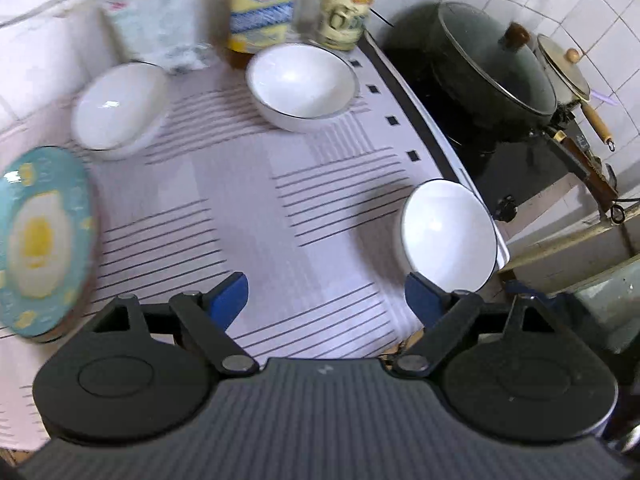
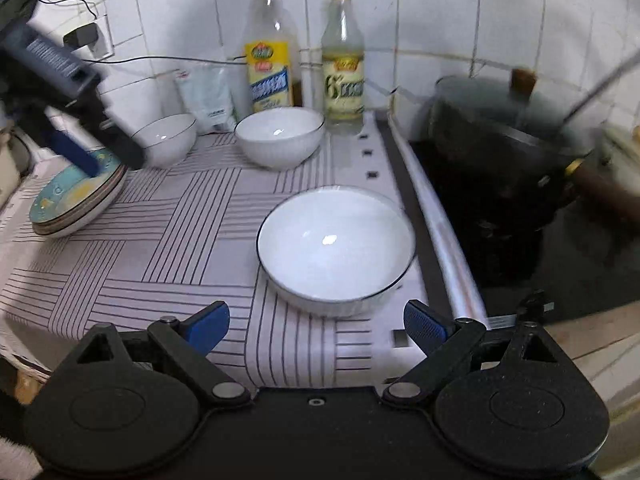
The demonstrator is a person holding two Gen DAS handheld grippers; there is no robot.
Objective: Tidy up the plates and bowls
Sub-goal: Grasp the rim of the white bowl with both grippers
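We judge the job roughly half done. The plates look gathered: a stack of plates (image 2: pixel 78 204), topped by a teal one with a yellow motif, sits at the left edge of the striped cloth (image 2: pixel 180 240), and in the right wrist view it seems to tilt, one side lifted. The bowls are not gathered yet. Taking the yellow-labelled oil bottle (image 2: pixel 267 66) at the back wall as our landmark, one white bowl (image 2: pixel 280 136) stands just in front of it, a second white bowl (image 2: pixel 166 138) sits to its left beside a white packet (image 2: pixel 206 98), and a third bowl (image 2: pixel 336 248) stands well forward of the bottle and to its right, close to the stove edge (image 2: pixel 440 232).

Our left gripper (image 1: pixel 326 300) hovers over the cloth with its blue pads spread wide and nothing between them. Seen from the right wrist camera, one blue finger of it (image 2: pixel 76 154) appears over the plate stack, near the left bowl; we cannot tell whether it touches the plates. Our right gripper (image 2: pixel 318 324) is also spread wide and empty, with the nearest bowl directly ahead of its fingers.

What remains, as we see it, is nesting the three bowls into one pile and settling the plate stack flat. The bowl near the stove edge seems the natural first pick for our right gripper.
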